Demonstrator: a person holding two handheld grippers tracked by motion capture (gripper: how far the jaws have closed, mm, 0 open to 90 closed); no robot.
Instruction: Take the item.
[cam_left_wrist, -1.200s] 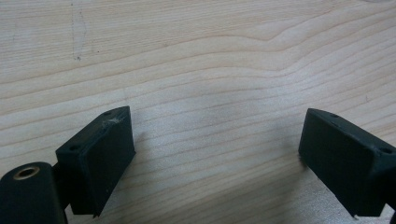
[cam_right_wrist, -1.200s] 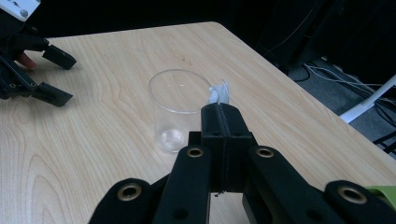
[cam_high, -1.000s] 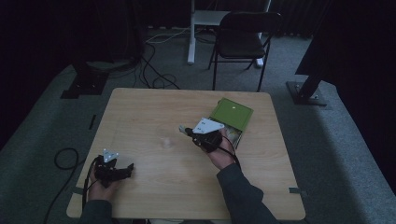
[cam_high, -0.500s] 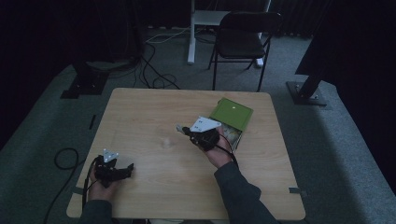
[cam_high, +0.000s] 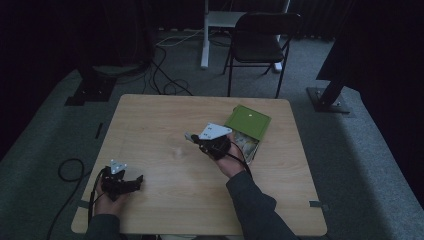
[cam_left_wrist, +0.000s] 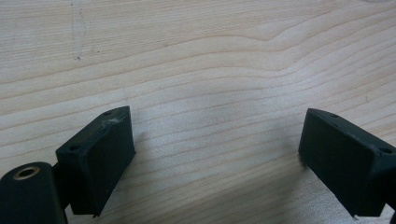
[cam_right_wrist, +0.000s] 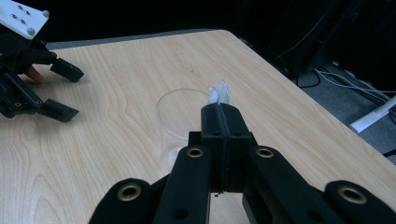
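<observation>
Right gripper (cam_right_wrist: 219, 109): jaws pressed together, pinching a small white crumpled scrap (cam_right_wrist: 219, 94) that sticks out past the tips. In the high view this gripper (cam_high: 192, 138) hangs over the middle of the wooden table (cam_high: 150, 115), tips pointing left, just beside a clear glass (cam_high: 177, 151). In the right gripper view the scrap sits above the far rim of the glass (cam_right_wrist: 180, 119).

Green tin (cam_high: 248, 122): right part of the table, just behind the right hand (cam_high: 231, 162), lid standing open, pale contents inside too small to identify.

Left gripper (cam_high: 134, 181): near left corner of the table, well apart from the glass; jaws spread wide over bare wood, nothing between them.
</observation>
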